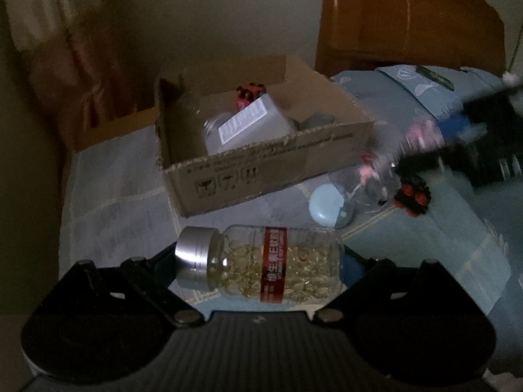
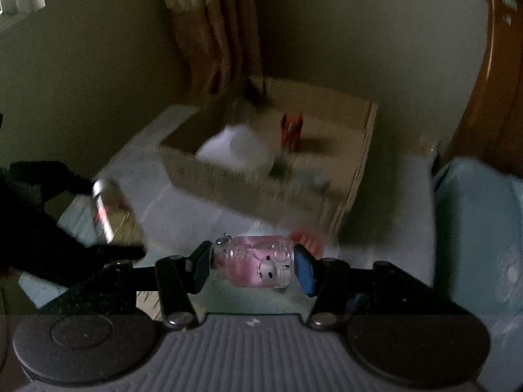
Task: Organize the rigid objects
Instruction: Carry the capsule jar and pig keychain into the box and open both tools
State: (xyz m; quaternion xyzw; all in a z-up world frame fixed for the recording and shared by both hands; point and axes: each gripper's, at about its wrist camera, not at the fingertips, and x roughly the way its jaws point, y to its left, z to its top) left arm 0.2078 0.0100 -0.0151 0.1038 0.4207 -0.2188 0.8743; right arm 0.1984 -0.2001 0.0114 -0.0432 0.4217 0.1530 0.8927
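My left gripper point(image 1: 261, 266) is shut on a clear pill bottle point(image 1: 281, 264) with a silver cap and a red label, held sideways above the bed; it also shows blurred in the right wrist view point(image 2: 104, 209). My right gripper point(image 2: 253, 266) is shut on a small clear jar point(image 2: 258, 261) with pink contents and a cartoon face, held sideways. The jar and right gripper appear blurred in the left wrist view point(image 1: 418, 137). An open cardboard box point(image 1: 261, 170) stands on the bed ahead of both grippers. It holds a white container point(image 1: 248, 124), a red toy point(image 1: 250, 93) and a grey object.
A clear bottle with a light blue cap point(image 1: 327, 204) lies on the bed right of the box, beside a red and black toy point(image 1: 413, 196). A wooden headboard point(image 1: 408, 19) stands at the back right. A curtain point(image 2: 212, 26) hangs behind the box. A blue pillow point(image 2: 474, 222) lies right.
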